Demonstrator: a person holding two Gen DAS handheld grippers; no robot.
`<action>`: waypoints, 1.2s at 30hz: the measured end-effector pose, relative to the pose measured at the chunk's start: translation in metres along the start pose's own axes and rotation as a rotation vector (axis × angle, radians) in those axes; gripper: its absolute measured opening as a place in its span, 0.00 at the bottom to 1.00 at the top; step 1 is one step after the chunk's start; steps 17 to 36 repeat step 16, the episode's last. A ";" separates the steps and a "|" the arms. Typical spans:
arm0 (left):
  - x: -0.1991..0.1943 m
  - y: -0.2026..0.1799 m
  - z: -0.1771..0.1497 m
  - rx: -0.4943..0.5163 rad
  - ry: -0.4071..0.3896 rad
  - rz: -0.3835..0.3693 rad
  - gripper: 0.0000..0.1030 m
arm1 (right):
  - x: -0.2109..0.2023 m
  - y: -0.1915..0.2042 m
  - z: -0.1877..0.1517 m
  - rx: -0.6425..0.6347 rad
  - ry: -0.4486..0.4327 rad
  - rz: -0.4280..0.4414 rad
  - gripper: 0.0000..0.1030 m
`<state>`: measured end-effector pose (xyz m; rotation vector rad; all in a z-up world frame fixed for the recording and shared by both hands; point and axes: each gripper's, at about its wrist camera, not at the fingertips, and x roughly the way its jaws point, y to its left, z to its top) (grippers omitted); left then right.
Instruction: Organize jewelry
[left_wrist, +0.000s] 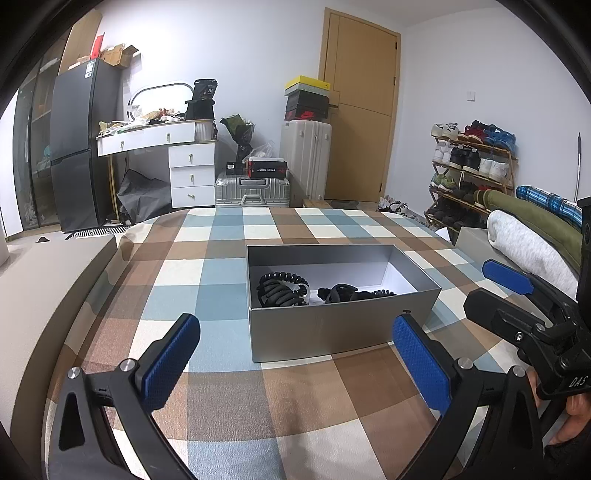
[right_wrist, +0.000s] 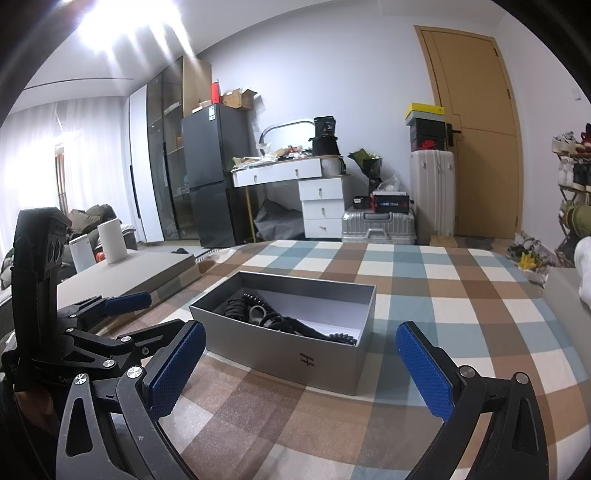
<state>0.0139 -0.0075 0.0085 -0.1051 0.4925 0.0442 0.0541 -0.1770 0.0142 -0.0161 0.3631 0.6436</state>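
An open grey box (left_wrist: 332, 332) (right_wrist: 280, 350) rests on the checked tablecloth (left_wrist: 295, 398) (right_wrist: 461, 295). Inside lie black coiled hair ties and bands (left_wrist: 282, 290) (right_wrist: 258, 314), bunched at the box's left and middle. My left gripper (left_wrist: 295, 365) hovers open just in front of the box, nothing between its blue pads. My right gripper (right_wrist: 299, 369) is open too, in front of the box's near wall. Each gripper shows in the other's view: the right one (left_wrist: 491, 291) at the box's right, the left one (right_wrist: 147, 314) at its left.
Folded clothes, white and olive (left_wrist: 532, 240), lie at the table's right edge. A beige cushion or ledge (left_wrist: 44, 295) borders the left. Beyond the table stand a fridge (left_wrist: 81, 147), a white dresser (left_wrist: 166, 155), suitcases (left_wrist: 255, 190), a shoe rack (left_wrist: 472, 170) and a door (left_wrist: 362, 103).
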 end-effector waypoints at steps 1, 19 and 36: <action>0.000 0.000 0.000 0.000 0.000 -0.001 0.99 | 0.000 0.000 0.000 0.000 0.000 0.000 1.00; -0.001 -0.002 0.000 0.002 -0.003 0.001 0.99 | 0.000 0.000 0.000 0.000 0.000 0.000 1.00; -0.001 -0.002 0.000 0.002 -0.003 0.001 0.99 | 0.000 0.000 0.000 0.000 0.000 0.000 1.00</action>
